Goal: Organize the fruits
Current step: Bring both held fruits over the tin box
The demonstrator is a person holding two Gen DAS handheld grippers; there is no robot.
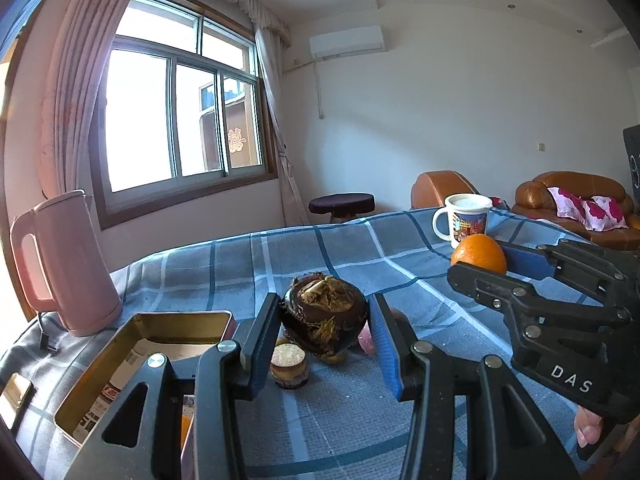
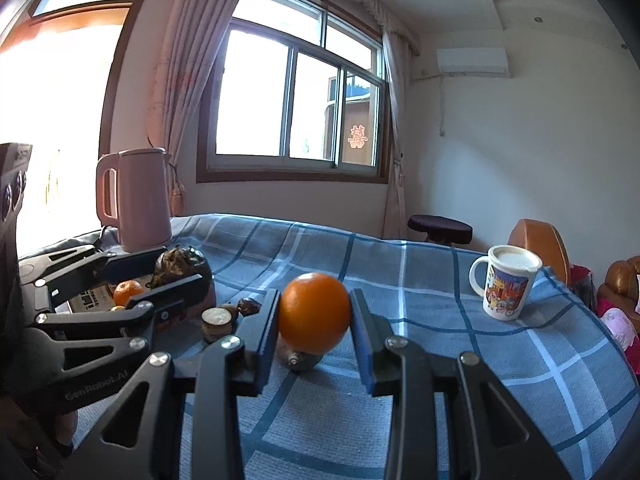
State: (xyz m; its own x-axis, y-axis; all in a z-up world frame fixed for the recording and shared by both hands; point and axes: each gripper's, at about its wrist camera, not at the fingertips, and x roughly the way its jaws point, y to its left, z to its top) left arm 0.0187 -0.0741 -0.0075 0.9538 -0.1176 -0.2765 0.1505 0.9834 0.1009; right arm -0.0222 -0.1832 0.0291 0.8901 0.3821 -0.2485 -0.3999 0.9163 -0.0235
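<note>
Tin (image 1: 132, 364): open, low on the left of the left tongs (image 1: 326, 334); carry fruit there.
Left tongs: clamped on a dark, dried-out fruit (image 1: 324, 316), lifted clear of the table (image 1: 340, 420); keep it level.
Right tongs (image 2: 314, 316): narrow, pinching the orange (image 2: 314, 312) at its widest; hold steady, avoid the mug (image 2: 506, 286) far right.

Left gripper (image 1: 326, 322) centre frame, pads clamped on dark withered fruit (image 1: 325, 314); right gripper (image 1: 486, 261) at right holds orange (image 1: 479, 253); open tin box (image 1: 132, 364) lower left; pink kettle (image 1: 66, 264) at left; mug (image 1: 466, 220) upper right
</note>
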